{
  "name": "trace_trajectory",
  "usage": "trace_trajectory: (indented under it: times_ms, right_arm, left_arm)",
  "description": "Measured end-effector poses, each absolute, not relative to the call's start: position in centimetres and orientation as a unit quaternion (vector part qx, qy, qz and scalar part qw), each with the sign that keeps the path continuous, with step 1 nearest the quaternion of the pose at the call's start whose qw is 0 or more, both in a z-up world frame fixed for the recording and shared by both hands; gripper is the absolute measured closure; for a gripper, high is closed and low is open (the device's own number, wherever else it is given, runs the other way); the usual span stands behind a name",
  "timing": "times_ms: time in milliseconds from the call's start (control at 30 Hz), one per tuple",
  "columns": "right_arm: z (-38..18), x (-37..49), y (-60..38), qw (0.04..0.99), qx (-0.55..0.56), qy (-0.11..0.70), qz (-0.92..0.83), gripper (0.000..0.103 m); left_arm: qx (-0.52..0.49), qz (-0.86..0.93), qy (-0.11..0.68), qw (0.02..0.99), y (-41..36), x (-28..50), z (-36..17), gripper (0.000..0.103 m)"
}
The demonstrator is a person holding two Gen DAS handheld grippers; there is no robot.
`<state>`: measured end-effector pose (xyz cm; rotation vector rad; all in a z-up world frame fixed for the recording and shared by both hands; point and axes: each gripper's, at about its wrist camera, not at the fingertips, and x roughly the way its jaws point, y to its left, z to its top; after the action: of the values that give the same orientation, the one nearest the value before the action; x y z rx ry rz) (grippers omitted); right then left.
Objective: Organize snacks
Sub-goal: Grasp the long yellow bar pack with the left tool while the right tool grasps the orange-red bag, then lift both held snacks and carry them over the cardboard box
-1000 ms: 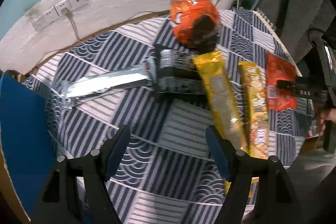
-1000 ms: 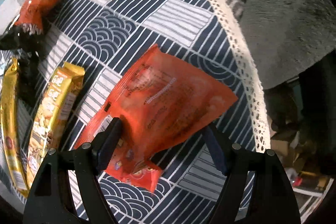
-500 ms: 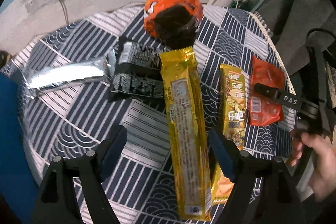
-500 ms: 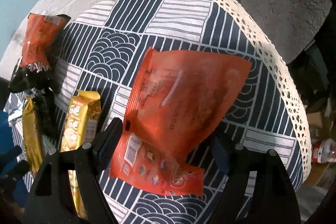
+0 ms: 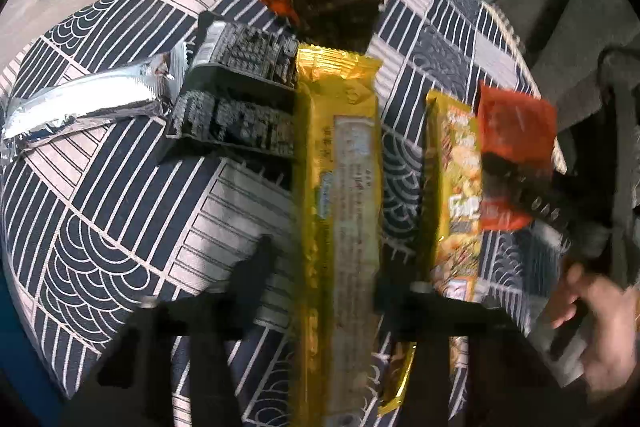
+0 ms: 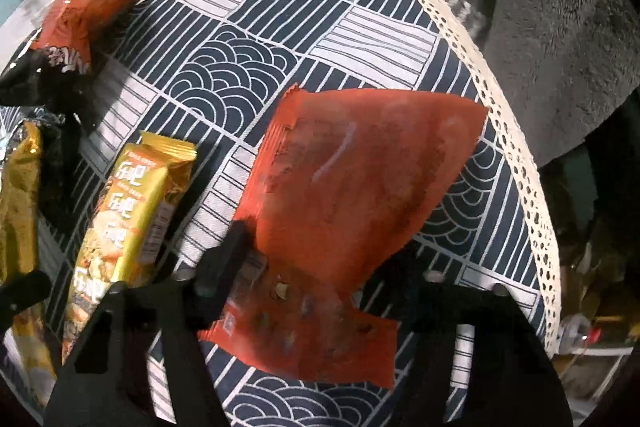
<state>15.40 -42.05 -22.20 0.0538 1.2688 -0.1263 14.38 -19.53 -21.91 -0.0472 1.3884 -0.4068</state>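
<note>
Both grippers spread wide over the snack row on the patterned cloth!

The left gripper (image 5: 324, 267) straddles the long gold foil biscuit pack (image 5: 340, 211), fingers apart on either side of it. The right gripper (image 6: 320, 267) sits open around the flat orange-red snack pouch (image 6: 352, 195), lying near the lace edge of the navy-and-white tablecloth (image 6: 240, 39); a yellow cracker packet (image 6: 128, 211) rests just left.

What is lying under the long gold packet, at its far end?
The far end of the long gold packet lies over the right edge of a black packet. How far that packet runs beneath is covered. Elsewhere, only the patterned cloth shows beside it.
</note>
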Motion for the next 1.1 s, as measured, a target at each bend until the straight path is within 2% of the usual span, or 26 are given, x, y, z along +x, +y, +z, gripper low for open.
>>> trace_trajectory:
  times_ms: [200,267,500,1100]
  right_arm:
    - [-21.3,15.0,-43.2,0.802,0.048,0.594,-0.042,0.07]
    - [-20.6,14.8,-43.4,0.803,0.046,0.593,-0.04,0.072]
    - [-18.4,13.6,-44.1,0.809,0.053,0.584,-0.036,0.073]
    - [-11.0,10.8,-39.1,0.847,-0.021,0.531,0.024,0.073]
  left_arm:
    - [0.014,-0.187,0.618,0.764,-19.1,13.3,-21.2,0.07]
    - [0.022,-0.181,0.615,0.767,-18.5,13.1,-20.8,0.07]
    - [0.024,-0.175,0.596,0.783,-17.1,12.7,-18.7,0.07]
    - [0.08,-0.145,0.525,0.835,-12.9,9.0,-11.0,0.07]
